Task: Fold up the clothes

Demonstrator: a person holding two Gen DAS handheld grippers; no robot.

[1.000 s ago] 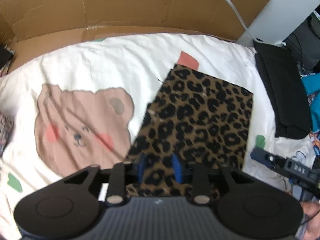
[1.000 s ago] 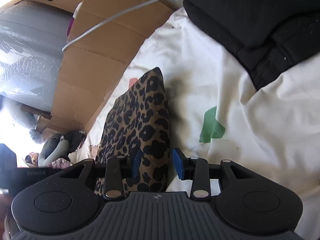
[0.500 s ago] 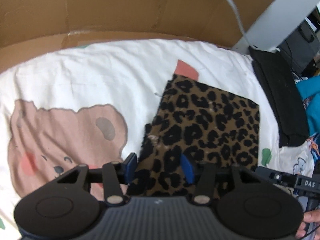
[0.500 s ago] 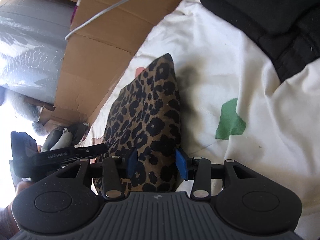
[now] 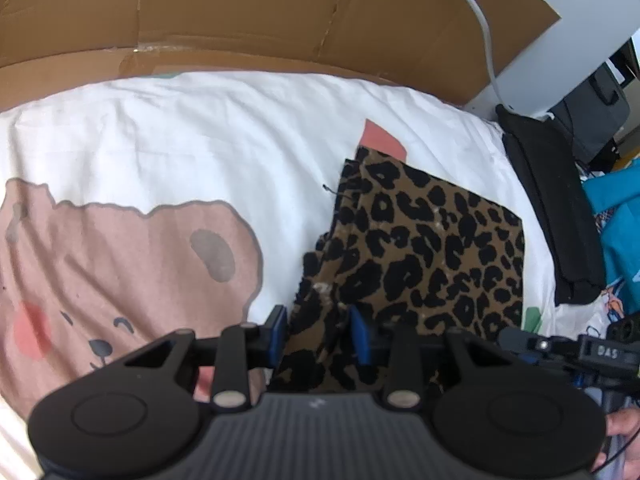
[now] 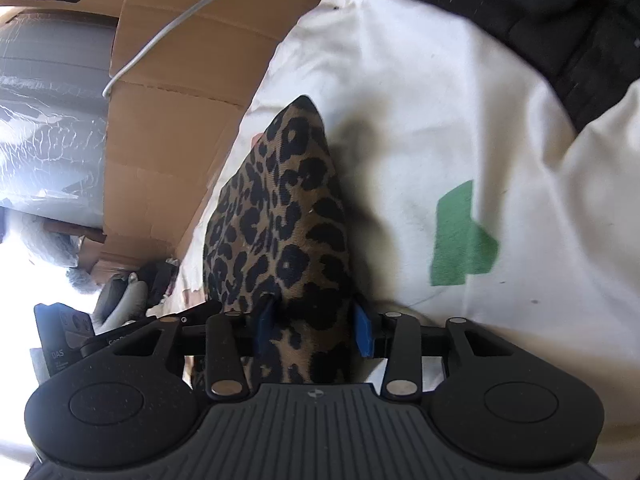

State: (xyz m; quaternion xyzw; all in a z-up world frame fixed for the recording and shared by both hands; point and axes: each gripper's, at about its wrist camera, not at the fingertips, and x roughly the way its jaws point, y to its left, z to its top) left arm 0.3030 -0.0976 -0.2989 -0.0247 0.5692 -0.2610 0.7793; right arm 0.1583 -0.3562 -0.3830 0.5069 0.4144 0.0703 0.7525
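On the left of the bed a big pink bear face (image 5: 120, 264) was printed on the white sheet (image 5: 224, 132), with a wall of flattened cardboard (image 5: 248, 12) standing behind it. The left gripper (image 5: 318, 334) hung low over the sheet with its blue pads spread; the near left corner of the leopard-print garment (image 5: 432, 248) lay bunched between them, and I could not tell whether they pressed on the cloth. The garment itself lay folded into a rough rectangle just right of the bear, its far edge beside a coral patch (image 5: 382, 142) on the sheet.

Further right, the right gripper (image 6: 316, 330) straddled the garment's (image 6: 280, 216) near right edge, which rose in a ridge between its parted pads; the pads stood a little clear of the fabric's sides. A green patch (image 6: 460, 236) showed on the sheet beside it. A folded black garment (image 5: 556, 208) lay along the bed's right margin, a white cable (image 5: 486, 36) ran down the cardboard above it, and a turquoise bag (image 5: 618, 232) sat beyond.
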